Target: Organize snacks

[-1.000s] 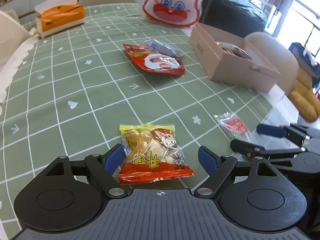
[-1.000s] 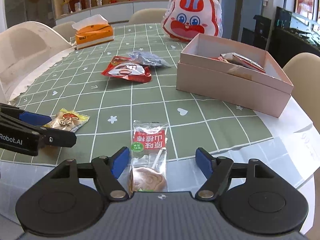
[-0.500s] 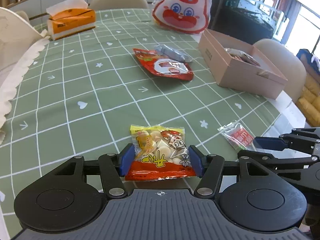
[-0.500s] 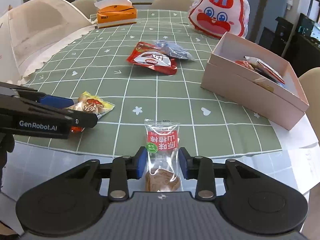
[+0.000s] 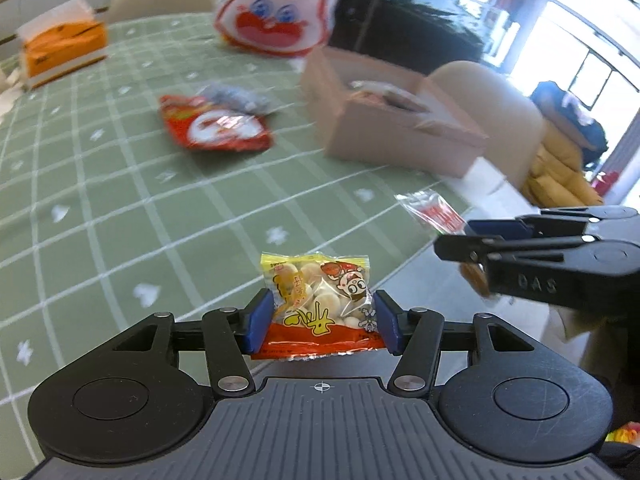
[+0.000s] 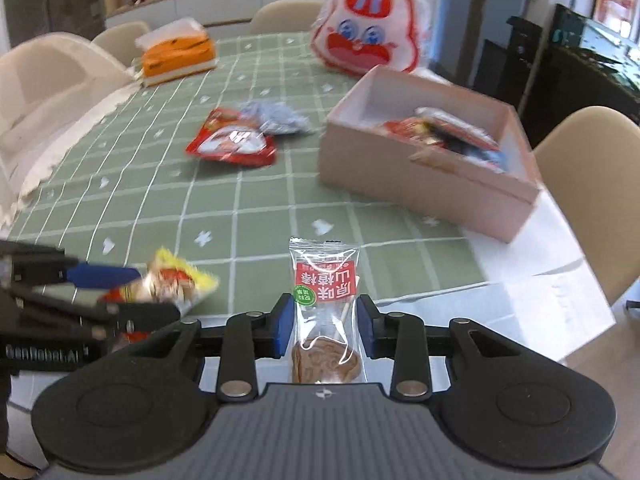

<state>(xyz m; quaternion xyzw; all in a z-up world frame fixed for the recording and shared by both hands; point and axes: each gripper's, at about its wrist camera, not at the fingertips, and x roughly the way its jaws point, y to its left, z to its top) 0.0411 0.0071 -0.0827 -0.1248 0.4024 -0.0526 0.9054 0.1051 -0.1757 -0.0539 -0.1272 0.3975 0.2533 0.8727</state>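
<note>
We grasp a biscuit pack [image 5: 320, 312] in the left gripper [image 5: 320, 326] and a lolly [image 6: 324, 320] in the right gripper [image 6: 324, 330], seemingly lifted off the counter [image 6: 248, 208]; the box [image 6: 424, 184] far right holds some snacks, two packets [image 6: 248, 136] remain.

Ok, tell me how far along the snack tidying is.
Done: some packets already lie in the pink box. In hand: the left gripper clamps the yellow biscuit packet, the right gripper the lollipop packet. Left: the red packet and silver packet on the tablecloth.
</note>
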